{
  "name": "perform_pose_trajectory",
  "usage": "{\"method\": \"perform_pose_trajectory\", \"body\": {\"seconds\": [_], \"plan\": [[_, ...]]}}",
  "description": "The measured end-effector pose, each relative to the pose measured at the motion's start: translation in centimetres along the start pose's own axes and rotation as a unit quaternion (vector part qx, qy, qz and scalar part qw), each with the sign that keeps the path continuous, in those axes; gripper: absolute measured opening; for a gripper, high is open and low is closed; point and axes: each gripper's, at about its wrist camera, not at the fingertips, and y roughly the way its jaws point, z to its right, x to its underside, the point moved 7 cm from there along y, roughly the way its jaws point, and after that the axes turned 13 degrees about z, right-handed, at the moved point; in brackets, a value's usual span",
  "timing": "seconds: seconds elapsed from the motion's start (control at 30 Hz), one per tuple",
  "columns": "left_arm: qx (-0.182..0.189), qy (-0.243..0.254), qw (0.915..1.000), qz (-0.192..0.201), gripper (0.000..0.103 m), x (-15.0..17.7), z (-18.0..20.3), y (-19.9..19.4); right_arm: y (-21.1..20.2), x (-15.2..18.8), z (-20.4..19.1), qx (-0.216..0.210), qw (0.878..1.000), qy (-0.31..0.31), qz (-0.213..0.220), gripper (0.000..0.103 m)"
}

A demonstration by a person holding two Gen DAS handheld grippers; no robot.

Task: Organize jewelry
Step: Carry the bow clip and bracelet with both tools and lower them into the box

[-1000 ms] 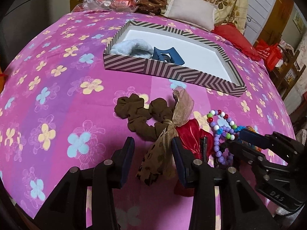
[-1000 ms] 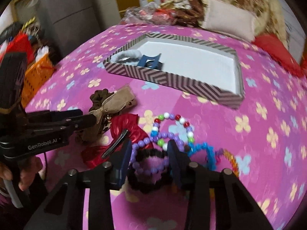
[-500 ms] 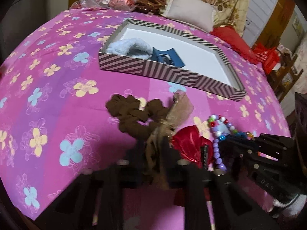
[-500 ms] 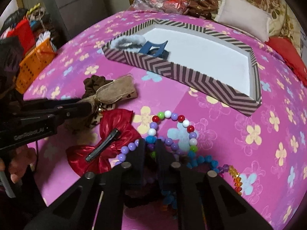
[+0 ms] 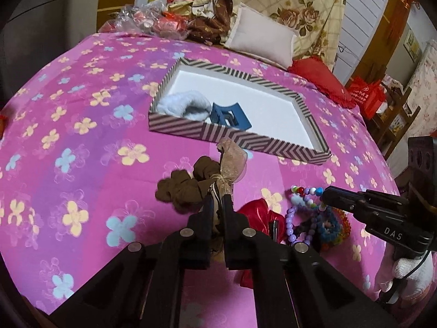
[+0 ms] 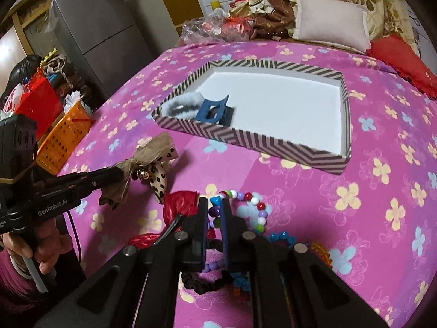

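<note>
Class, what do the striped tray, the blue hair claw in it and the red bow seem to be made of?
Striped tray: probably printed cardboard, matte, with crisp folded corners.
Blue hair claw: likely hard plastic, with rigid moulded edges.
Red bow: shiny fabric or foil, with bright creased highlights.

Bare pink bedspread [image 5: 82, 109] left of striped box [image 6: 245, 142], box's right half unoccupied, bead pile [image 6: 245, 218] crowding near edge

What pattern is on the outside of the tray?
Dark and pale chevron stripes on the tray wall; its inside is plain white. Clearest in the right wrist view.
</note>
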Motion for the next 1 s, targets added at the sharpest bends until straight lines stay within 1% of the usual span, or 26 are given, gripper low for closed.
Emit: {"method": "perform_pose_trajectory", "body": {"seconds": [0.2, 0.53, 0.73, 1.0], "plan": [[0.0, 0.006, 0.9998, 0.019, 0.008, -1.5, 0.2, -1.1, -0.9, -1.5, -0.1, -0.008, 1.0, 0.01, 0.017, 0.009], [-0.013, 0.007, 0.9988, 0.046, 0.008, -4.8, -0.3, -1.5, -1.4, -5.4, -0.7, -0.01, 0.999, 0.001, 0.043, 0.009], [-0.028, 0.017, 0.9979, 0.056, 0.008, -7.4, -0.8, -0.3, -0.2, -7.8, -0.5, -0.007, 0.999, -0.002, 0.048, 0.009], [-0.055, 0.03, 0.9962, 0.06, 0.008, -11.4, -1.6, 3.3, 1.9, -12.2, 1.2, 0.009, 0.998, 0.007, 0.061, 0.009]]}}
